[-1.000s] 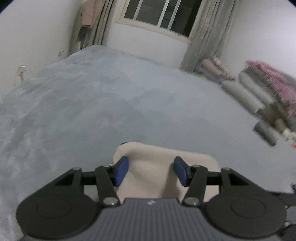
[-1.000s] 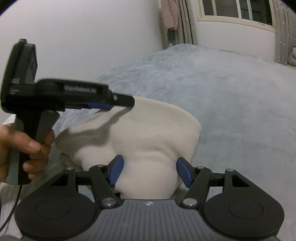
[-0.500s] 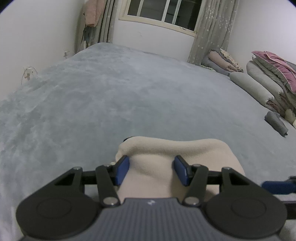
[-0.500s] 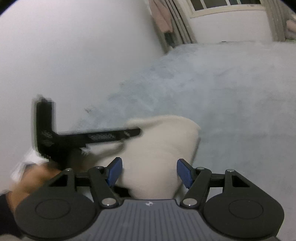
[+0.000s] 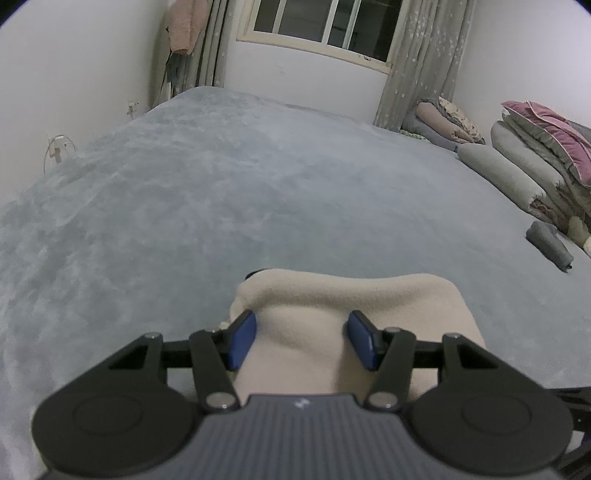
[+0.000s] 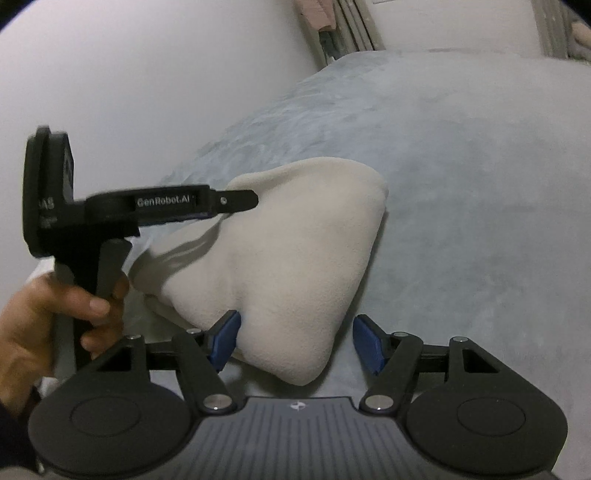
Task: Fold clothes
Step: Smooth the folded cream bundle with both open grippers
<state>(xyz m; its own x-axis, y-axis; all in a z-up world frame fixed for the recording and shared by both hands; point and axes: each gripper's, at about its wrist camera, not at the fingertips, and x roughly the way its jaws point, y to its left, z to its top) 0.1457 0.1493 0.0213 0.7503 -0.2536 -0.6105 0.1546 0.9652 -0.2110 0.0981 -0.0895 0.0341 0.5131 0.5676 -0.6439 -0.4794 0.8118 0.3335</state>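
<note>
A folded cream fleece garment point(image 6: 291, 258) is seen lying on the grey bed point(image 5: 258, 192). The left claw point(image 5: 301, 341) is part open, its blue pads pressed against a fold of the fleece. The right claw point(image 6: 295, 341) is held wider, the garment's corner between its pads, the right pad clear.

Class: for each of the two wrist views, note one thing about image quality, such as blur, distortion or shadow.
Left wrist view: fisheye bends the window frame and darkens the corners; the cream garment is sharp. Right wrist view: the left gripper is slightly motion-blurred and casts a soft shadow on the garment; the wall beyond looks flat and featureless.
</note>
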